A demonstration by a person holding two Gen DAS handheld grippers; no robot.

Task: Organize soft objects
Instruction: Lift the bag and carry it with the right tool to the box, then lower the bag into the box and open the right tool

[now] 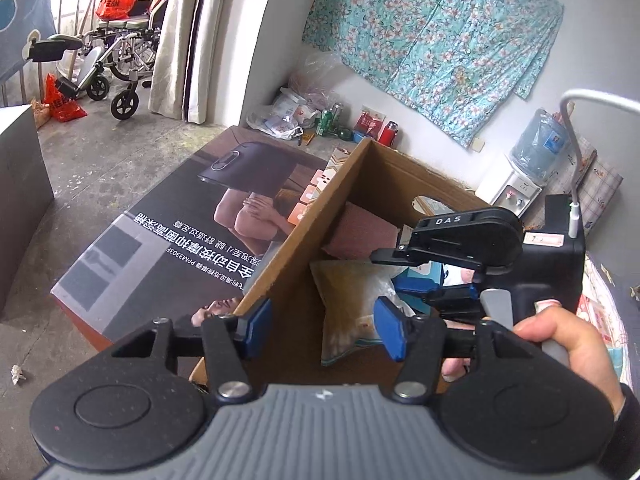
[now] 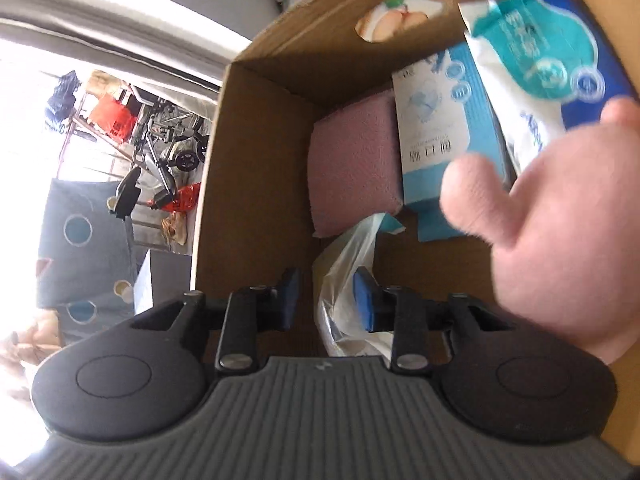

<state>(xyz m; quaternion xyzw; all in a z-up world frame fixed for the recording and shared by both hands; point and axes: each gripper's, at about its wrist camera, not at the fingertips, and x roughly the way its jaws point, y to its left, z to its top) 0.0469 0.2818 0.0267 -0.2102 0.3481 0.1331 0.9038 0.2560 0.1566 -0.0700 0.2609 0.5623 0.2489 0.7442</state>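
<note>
The right hand-held gripper (image 2: 326, 300) hangs narrowly parted over a bag (image 2: 344, 280) in the box (image 2: 256, 160), probably letting go; the left hand-held gripper (image 1: 324, 326) straddles the box's near wall, unclamped.

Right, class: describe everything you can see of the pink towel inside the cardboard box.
The pink towel is a folded, fuzzy, terry-like block, dusty pink, lying flat on the floor of the cardboard box, in the far corner. A blue and white carton lies along one side; a clear plastic bag reaches its near edge. Neither gripper touches it.
</note>
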